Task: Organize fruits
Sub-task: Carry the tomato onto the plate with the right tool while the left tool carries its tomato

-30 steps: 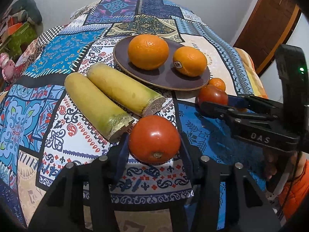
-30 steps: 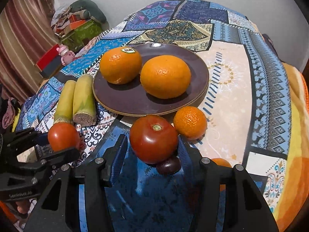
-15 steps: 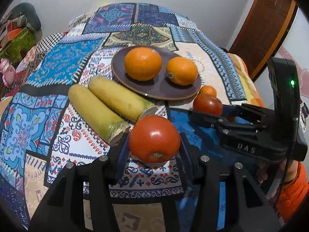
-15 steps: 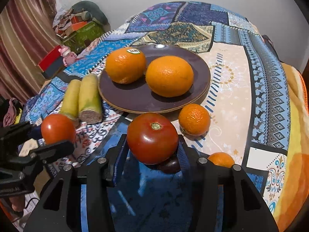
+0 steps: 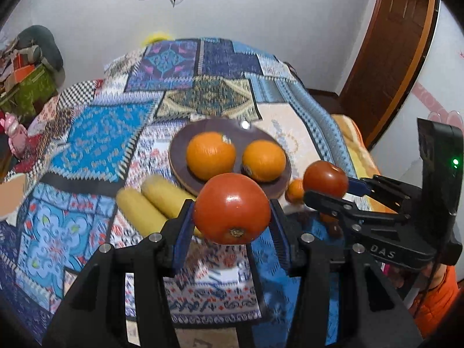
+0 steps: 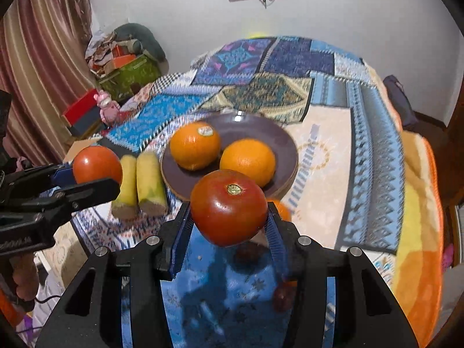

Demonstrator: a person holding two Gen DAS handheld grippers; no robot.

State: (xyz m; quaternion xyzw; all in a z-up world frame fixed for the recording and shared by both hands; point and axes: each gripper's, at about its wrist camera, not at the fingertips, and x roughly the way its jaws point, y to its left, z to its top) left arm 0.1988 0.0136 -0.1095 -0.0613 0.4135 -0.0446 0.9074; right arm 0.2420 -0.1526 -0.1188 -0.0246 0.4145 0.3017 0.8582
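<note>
My left gripper (image 5: 230, 211) is shut on a red tomato (image 5: 232, 208) and holds it above the patterned cloth. My right gripper (image 6: 229, 223) is shut on a darker red tomato (image 6: 229, 220), also in the air. Each shows in the other's view: the right gripper (image 5: 327, 184) with its tomato (image 5: 325, 178), the left gripper (image 6: 92, 174) with its tomato (image 6: 97, 165). Beyond them a brown plate (image 5: 179, 156) (image 6: 261, 130) carries two oranges (image 5: 210, 155) (image 5: 264, 161). A small mandarin (image 5: 294, 190) (image 6: 280, 210) lies by the plate's near rim.
Two yellow cut fruit pieces (image 5: 139, 213) (image 6: 150, 182) lie side by side left of the plate. Small dark fruits (image 6: 249, 253) (image 6: 282, 298) sit on the blue cloth under my right gripper. The cloth drops away at the right edge (image 6: 420, 203). Boxes and clutter (image 6: 127, 66) stand far left.
Both grippers have risen with their tomatoes, which now hang clear of the cloth. The plate and the yellow pieces look smaller and farther below.
</note>
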